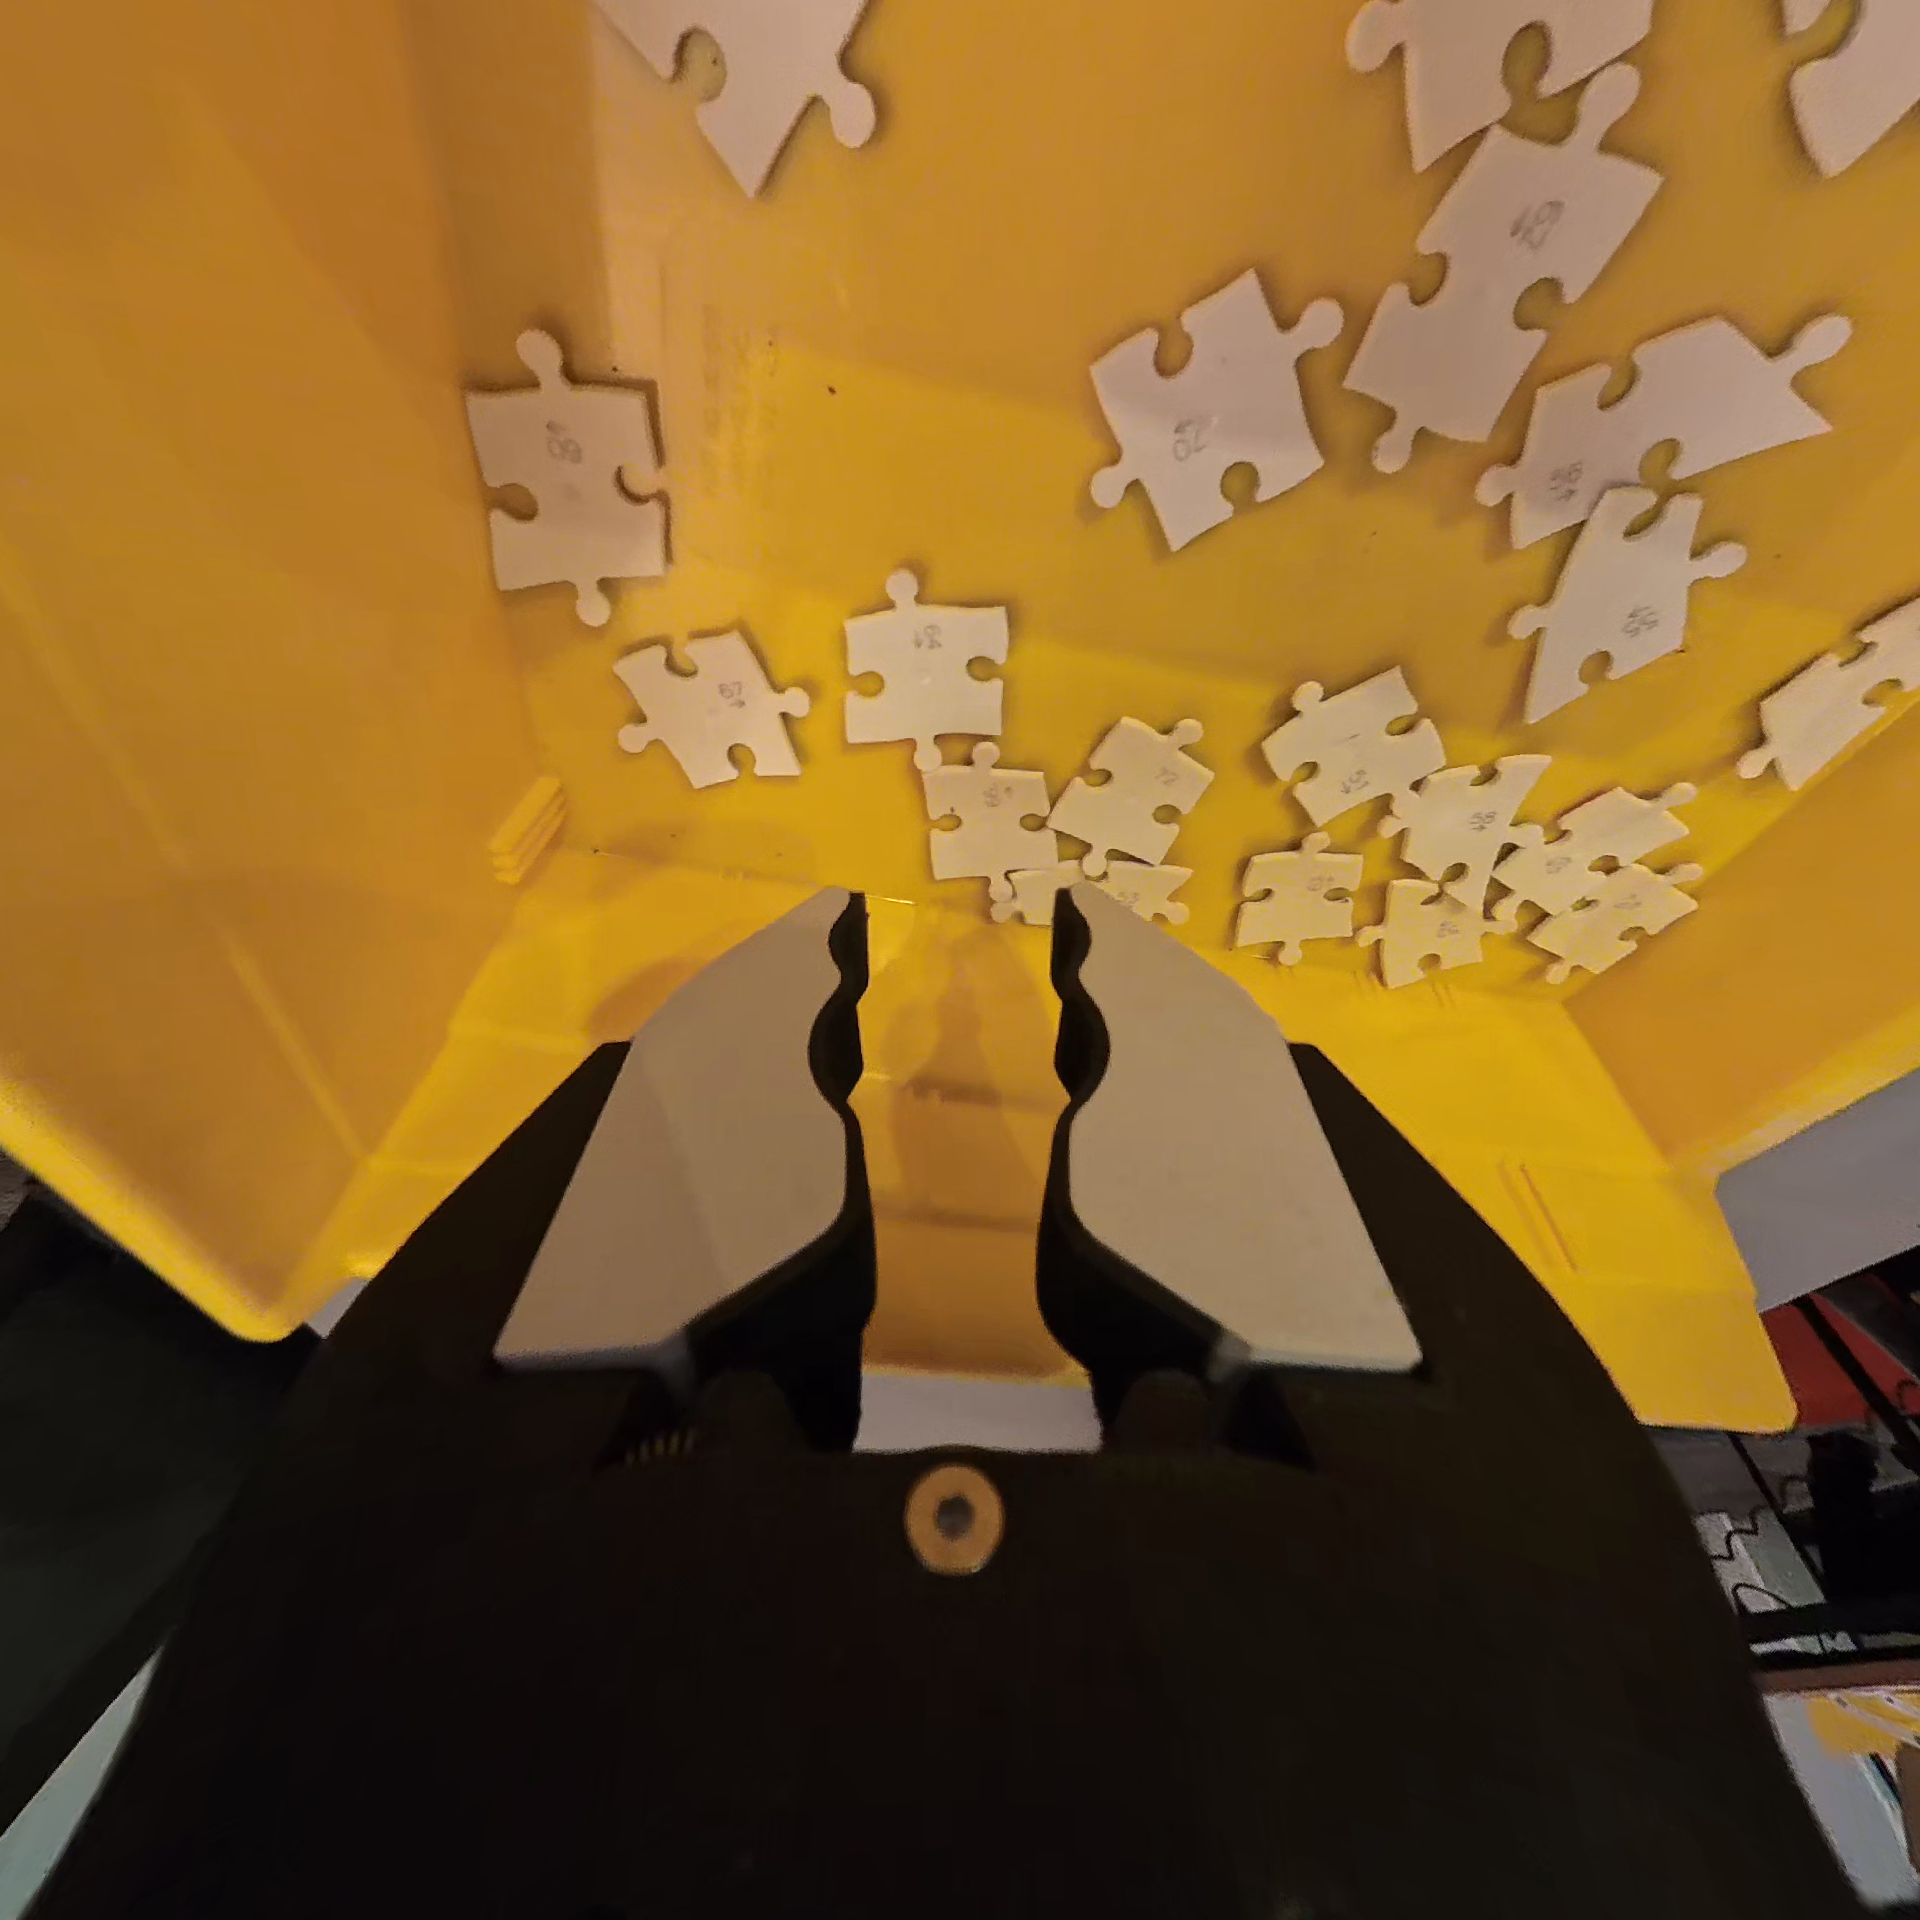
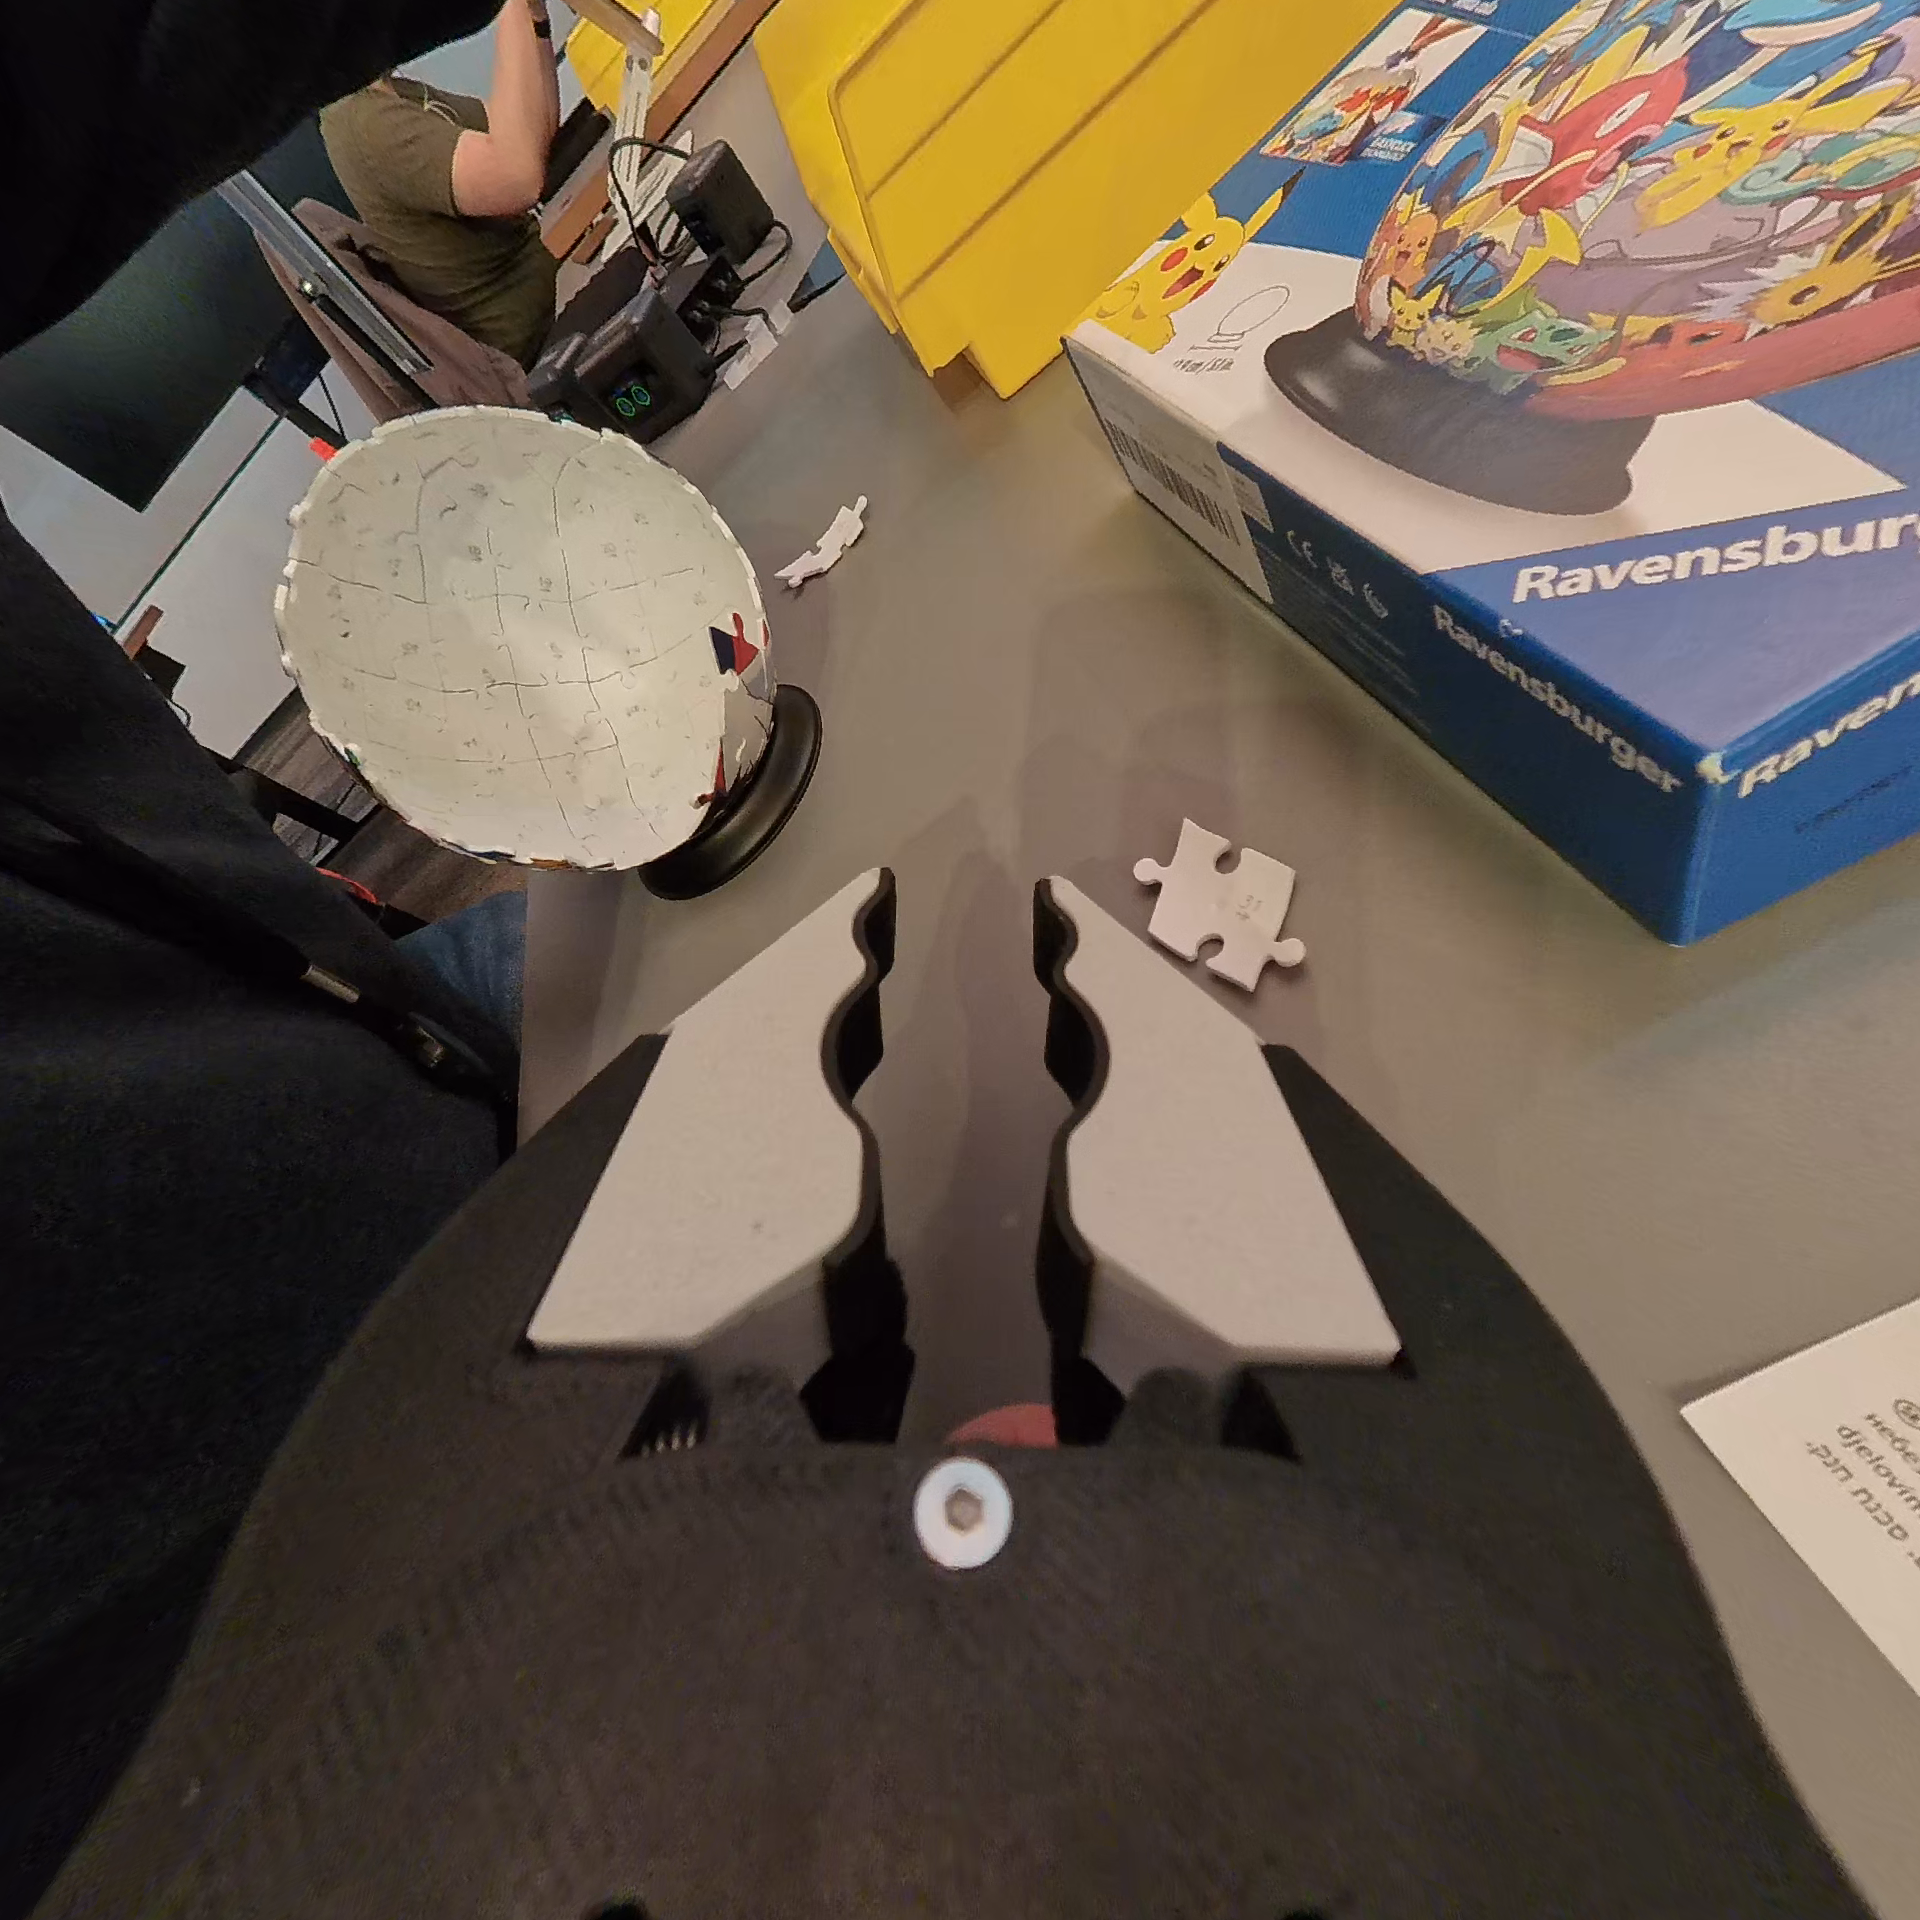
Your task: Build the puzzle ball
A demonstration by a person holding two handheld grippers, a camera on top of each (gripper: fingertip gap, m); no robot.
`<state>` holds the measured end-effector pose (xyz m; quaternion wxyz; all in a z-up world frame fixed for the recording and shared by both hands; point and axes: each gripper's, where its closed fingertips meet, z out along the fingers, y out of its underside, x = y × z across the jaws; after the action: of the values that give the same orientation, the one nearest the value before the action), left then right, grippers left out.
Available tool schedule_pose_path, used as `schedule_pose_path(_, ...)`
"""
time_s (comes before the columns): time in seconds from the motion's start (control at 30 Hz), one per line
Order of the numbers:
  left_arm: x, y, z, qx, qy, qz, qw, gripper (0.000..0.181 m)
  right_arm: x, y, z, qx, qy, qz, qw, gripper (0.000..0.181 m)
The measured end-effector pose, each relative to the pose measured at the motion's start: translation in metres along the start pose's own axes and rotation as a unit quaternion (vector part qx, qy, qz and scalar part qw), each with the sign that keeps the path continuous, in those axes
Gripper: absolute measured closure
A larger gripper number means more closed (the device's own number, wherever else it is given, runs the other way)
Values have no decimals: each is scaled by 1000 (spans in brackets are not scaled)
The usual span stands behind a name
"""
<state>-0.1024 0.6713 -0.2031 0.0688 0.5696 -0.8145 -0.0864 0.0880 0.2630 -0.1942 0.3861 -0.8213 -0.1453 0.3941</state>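
1. The left gripper point(image 1: 961, 904) is seen from its wrist view reaching into a yellow bin point(image 1: 260, 727); its fingers point(image 1: 748, 1122) are parted, with nothing held between them.
2. Many white puzzle pieces point(image 1: 1205, 410) lie face down and scattered over the bin floor, some overlapping; a small heap point(image 1: 1455, 862) is gathered near the front wall, just beyond the fingertips.
3. A single piece point(image 1: 569, 486) rests against the left inner wall of the bin, apart from the others.
4. The right gripper point(image 2: 964, 899) is shown over a grey counter point(image 2: 987, 644); its fingers point(image 2: 748, 1143) stand released and empty, with bare counter visible in the gap.
5. The partly built puzzle ball point(image 2: 509, 634) sits tilted on a black round stand point(image 2: 764, 800) at the left of the right wrist view; its open, white inner side faces the camera, and a little coloured print shows at its edge.
6. One loose white piece point(image 2: 1226, 904) lies flat on the counter just right of the right fingertips, not touching them; another piece point(image 2: 826, 545) lies farther off, beyond the ball.
7. A blue puzzle box point(image 2: 1558, 623) bearing a colourful printed ball occupies the upper right, and the outside of the yellow bin point(image 2: 1018, 177) stands behind it.
8. A white printed sheet point(image 2: 1829, 1486) lies at the right edge of the counter.
9. A seated person point(image 2: 436, 197) is visible in the far background, and a dark sleeve point(image 2: 156, 1039) fills the left margin.
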Motion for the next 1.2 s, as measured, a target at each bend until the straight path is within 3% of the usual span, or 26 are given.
schedule_pose_path(0.37, 24, 9, 11, -49, 26, 43, 998, 143, 0, 0, 0, 2, -1, -1, 1000, 156)
schedule_pose_path(0.73, 29, 25, 34, -152, -8, 75, 985, 118, -1, 0, 0, 2, -1, -1, 1000, 156)
schedule_pose_path(0.8, 30, 24, 39, -158, -12, 75, 984, 124, -1, 0, -1, 3, -1, -2, 1000, 156)
schedule_pose_path(0.83, 24, 24, 39, -164, -30, 78, 983, 135, -1, -1, -1, 3, -1, -2, 1000, 156)
schedule_pose_path(1.07, 27, 24, 36, -148, -26, 63, 987, 137, -1, -1, -1, 5, -3, -2, 1000, 156)
schedule_pose_path(1.2, 25, 18, 13, -92, -41, 44, 994, 137, -1, -1, -1, 6, -3, -2, 1000, 156)
